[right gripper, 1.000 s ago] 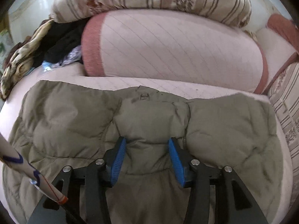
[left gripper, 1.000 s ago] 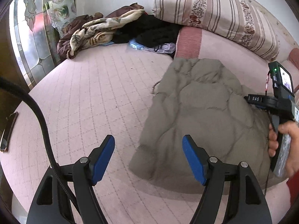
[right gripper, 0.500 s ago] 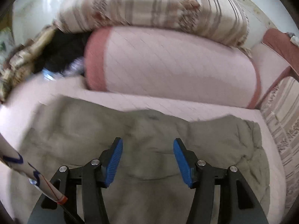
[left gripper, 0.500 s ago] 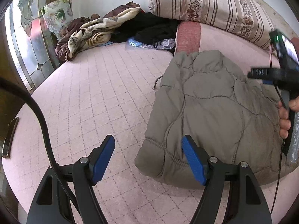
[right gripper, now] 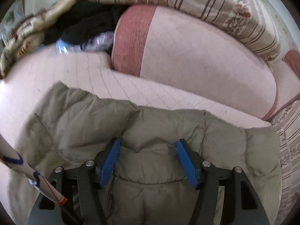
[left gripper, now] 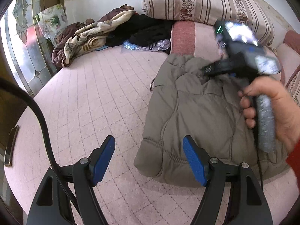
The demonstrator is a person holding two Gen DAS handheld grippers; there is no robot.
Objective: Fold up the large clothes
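An olive-green puffer jacket lies folded on the pink quilted bed. It also fills the lower part of the right wrist view. My left gripper is open and empty, low over the bed at the jacket's near left corner. My right gripper is open, its blue fingers standing to either side of a puffy ridge of the jacket without pinching it. In the left wrist view the right gripper's body and the hand holding it hover blurred above the jacket.
A pink bolster and a striped floral pillow lie behind the jacket. A heap of blankets and dark clothes sits at the back left. A stained-glass window borders the bed's left edge.
The right gripper has lifted and swung left over the jacket. The left gripper has moved closer to the jacket's near left corner. Both stay open.
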